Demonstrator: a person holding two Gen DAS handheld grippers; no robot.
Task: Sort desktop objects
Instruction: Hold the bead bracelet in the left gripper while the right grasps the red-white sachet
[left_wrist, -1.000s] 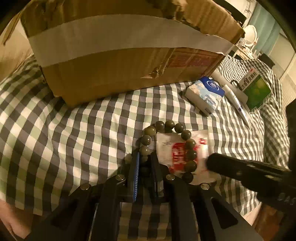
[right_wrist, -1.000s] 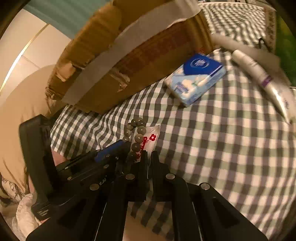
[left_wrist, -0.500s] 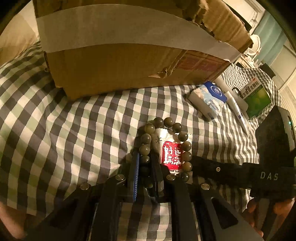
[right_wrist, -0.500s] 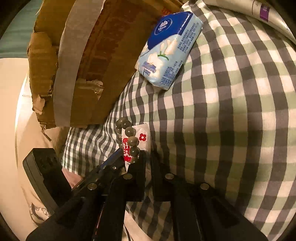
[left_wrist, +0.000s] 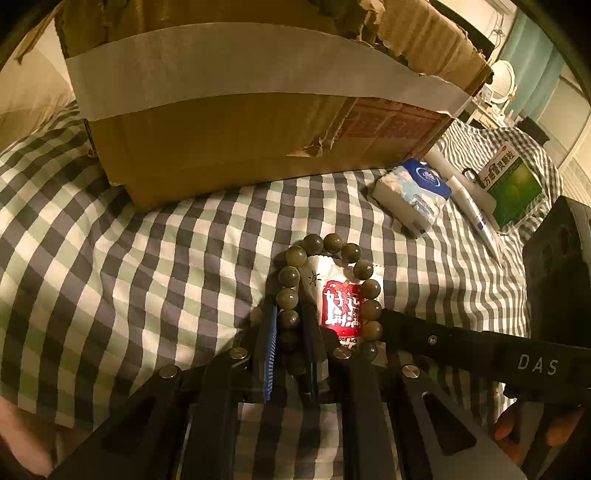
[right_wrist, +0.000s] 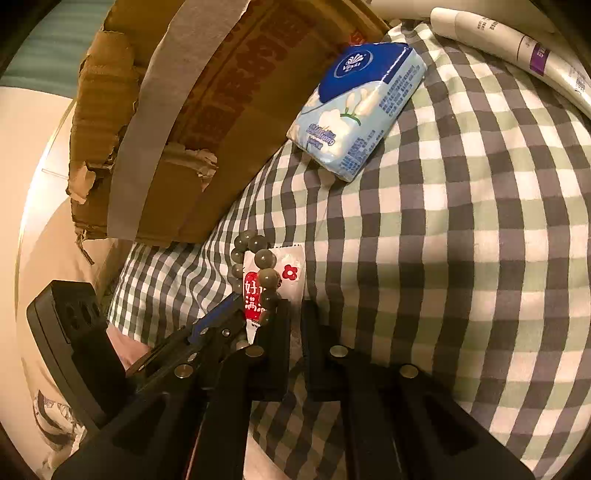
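Left wrist: left gripper (left_wrist: 290, 325) hides bead bracelet's (left_wrist: 364, 268) near beads.

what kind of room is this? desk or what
Likely a bedroom, not a desk: the items lie on a soft checked cloth that puckers like bedding, with a cardboard box on it and a small fan behind.

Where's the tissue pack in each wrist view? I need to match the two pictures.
Left wrist: tissue pack at right of centre, past the bead bracelet.
Right wrist: tissue pack at upper centre.
Shared landmark: the taped cardboard box, beside the pack in both views.
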